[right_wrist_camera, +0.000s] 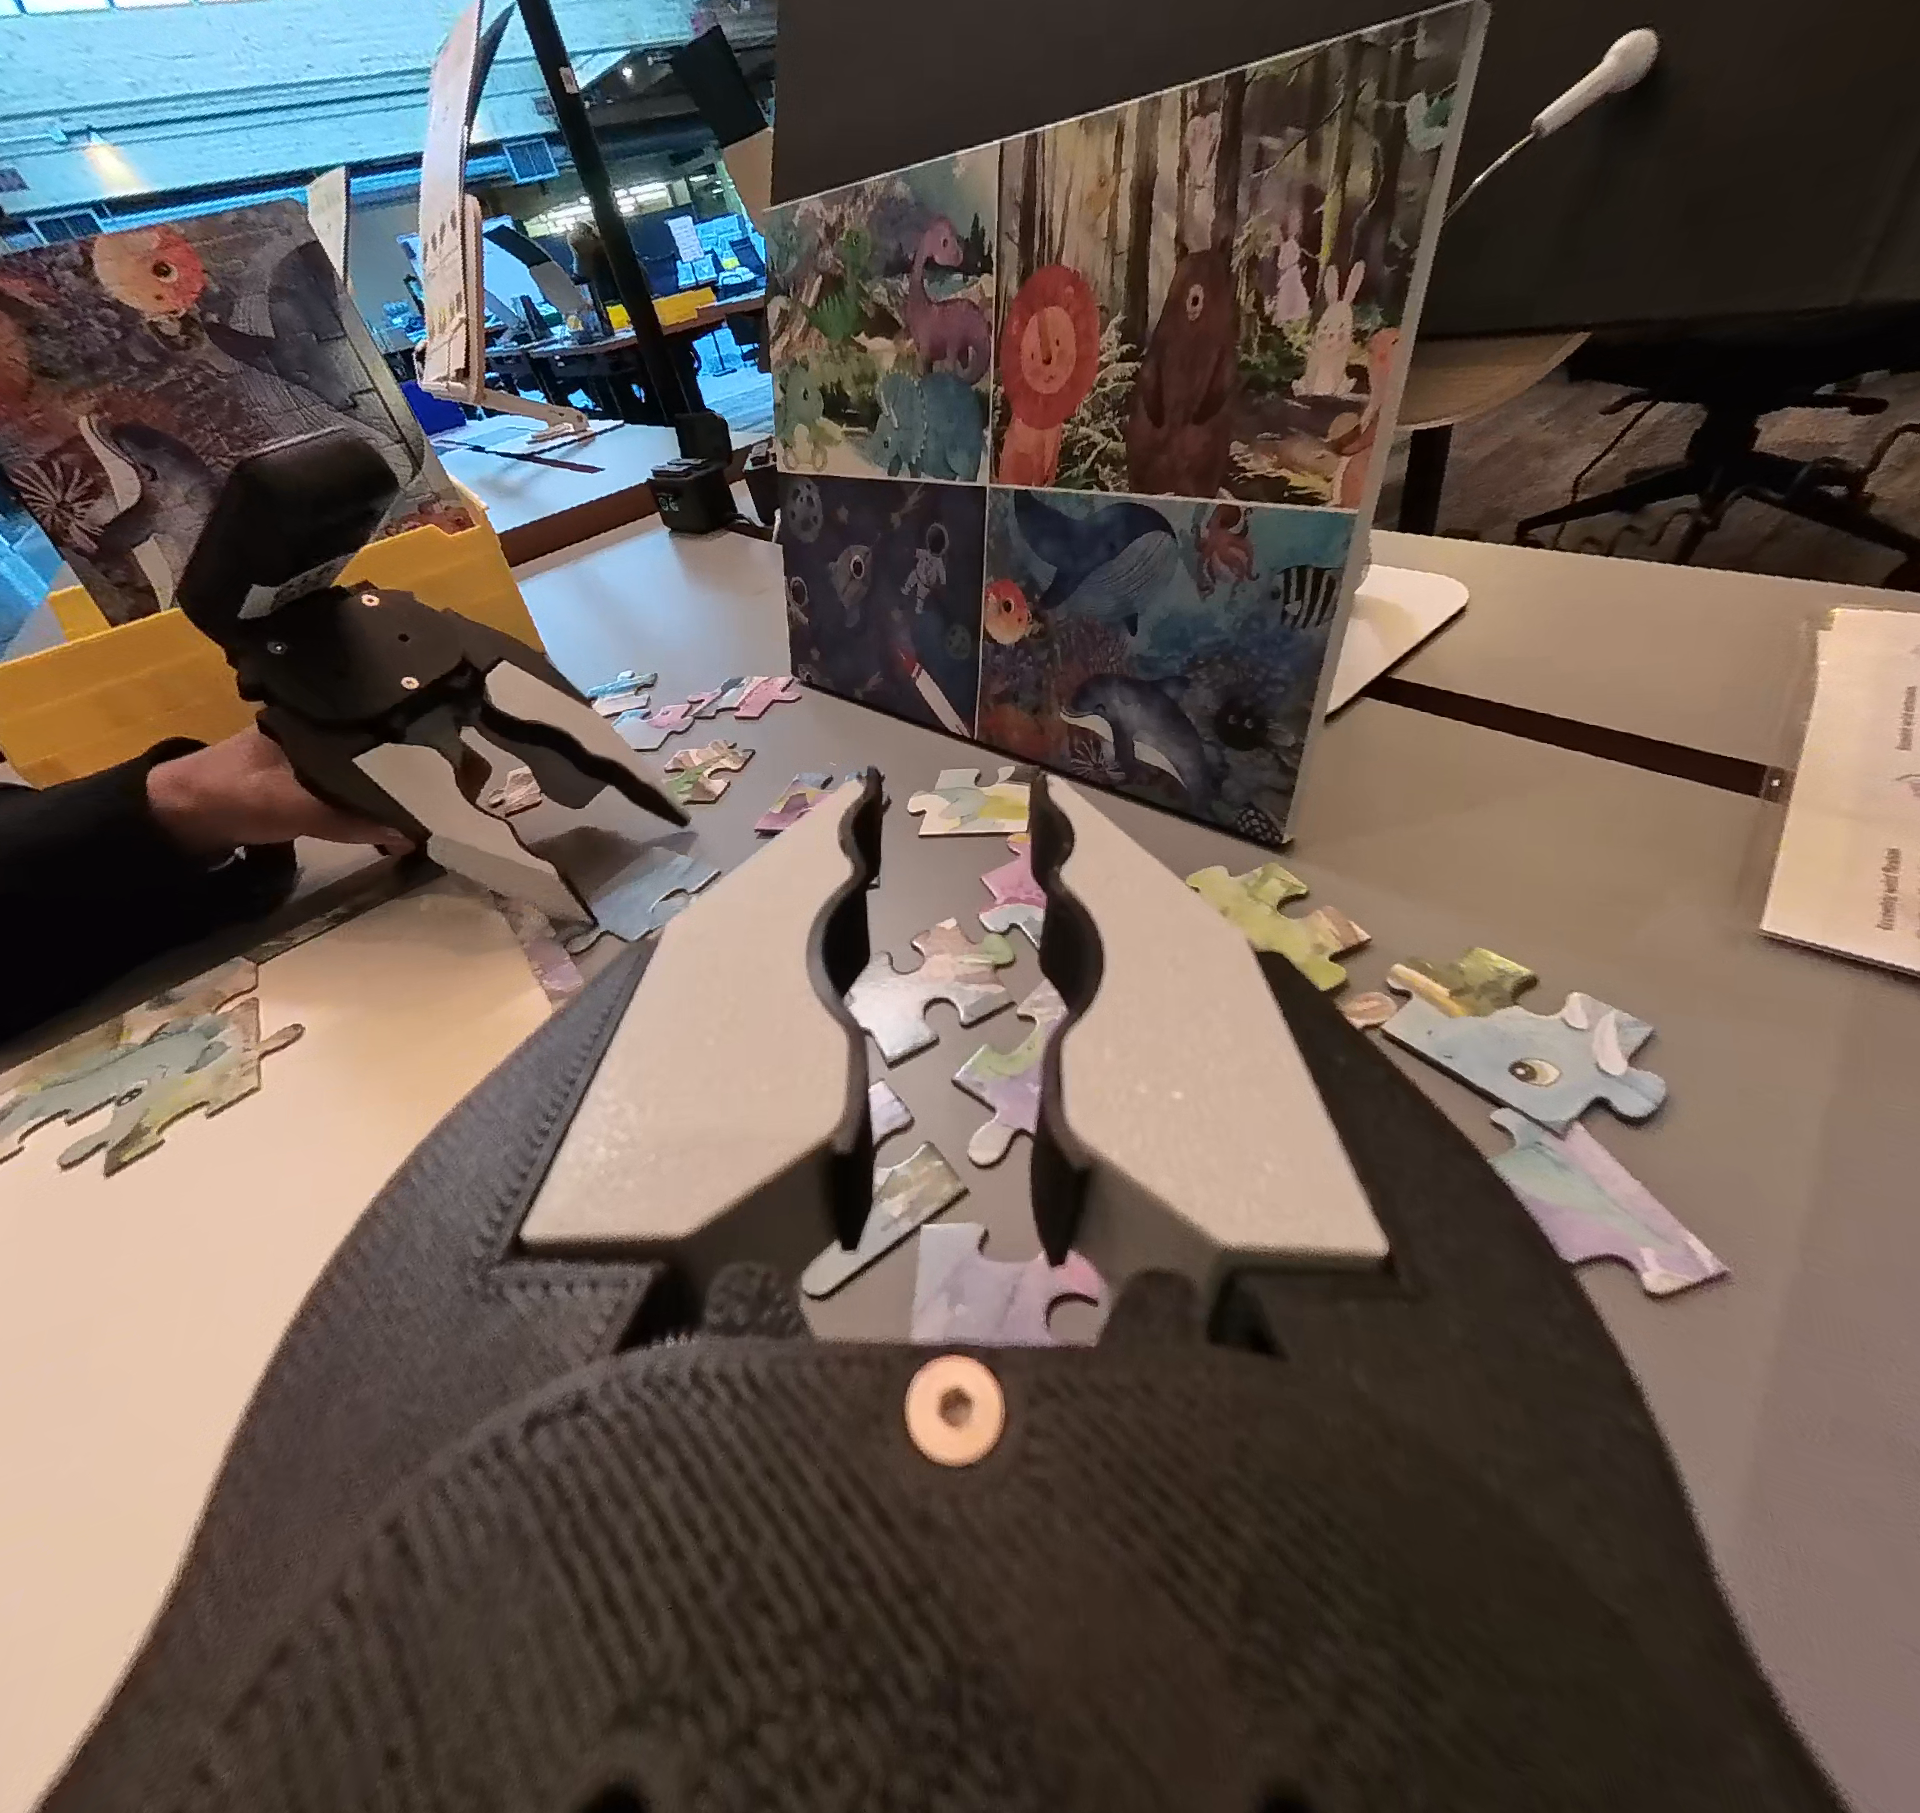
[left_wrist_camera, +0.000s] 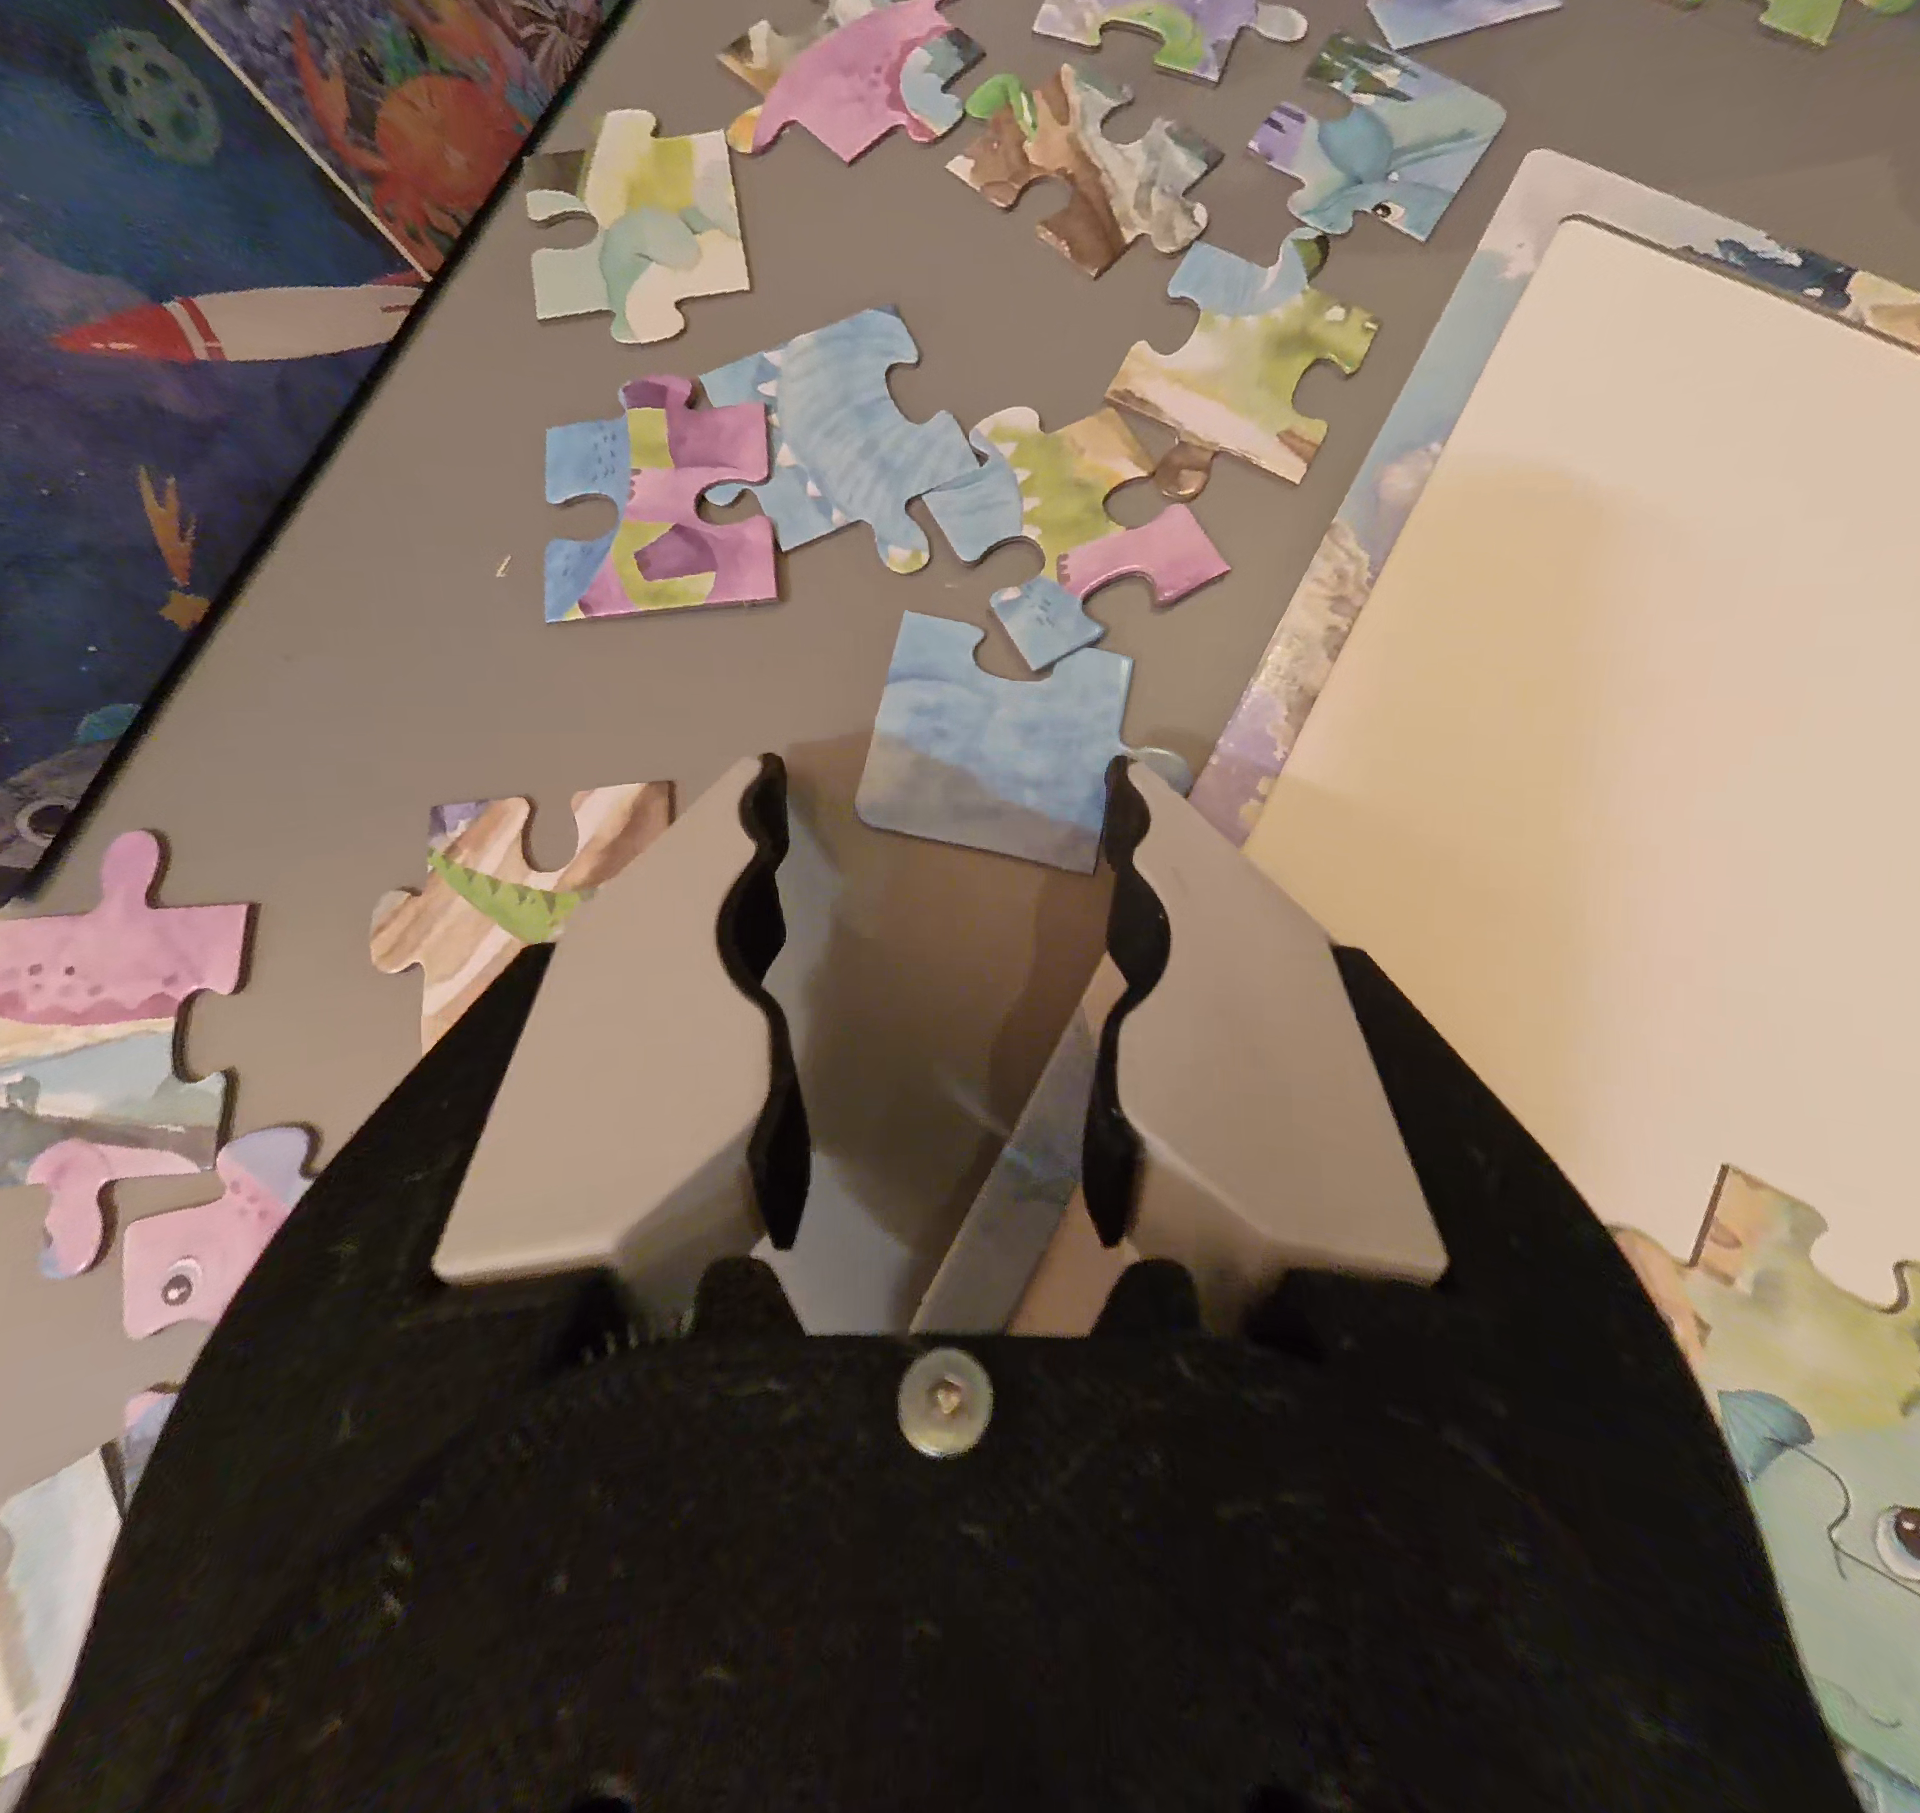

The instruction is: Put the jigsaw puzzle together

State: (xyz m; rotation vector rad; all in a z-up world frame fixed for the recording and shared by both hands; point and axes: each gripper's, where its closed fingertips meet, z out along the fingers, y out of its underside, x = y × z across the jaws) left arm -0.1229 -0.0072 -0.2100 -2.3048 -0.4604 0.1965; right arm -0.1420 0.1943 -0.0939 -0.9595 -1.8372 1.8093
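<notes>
Several loose jigsaw pieces [left_wrist_camera: 1081,163] lie scattered on the grey table [left_wrist_camera: 343,620]. A white puzzle tray [left_wrist_camera: 1610,620] with a coloured frame lies at the right, with joined pieces [left_wrist_camera: 1808,1348] in its near corner. My left gripper [left_wrist_camera: 943,776] is open, low over the table. A blue piece [left_wrist_camera: 997,745] lies flat between its fingertips, close to the right finger. In the right wrist view the left gripper [right_wrist_camera: 632,864] shows tilted down over that blue piece [right_wrist_camera: 660,890], held by a hand [right_wrist_camera: 260,797]. My right gripper [right_wrist_camera: 956,797] is open and empty above loose pieces [right_wrist_camera: 935,984].
The puzzle box [right_wrist_camera: 1091,475] with four pictures stands upright behind the pieces; it also shows in the left wrist view [left_wrist_camera: 156,309]. A yellow crate [right_wrist_camera: 94,693] stands at the left. A leaflet in a clear holder [right_wrist_camera: 1860,797] lies at the right. A dinosaur-head piece [right_wrist_camera: 1527,1057] lies at the right.
</notes>
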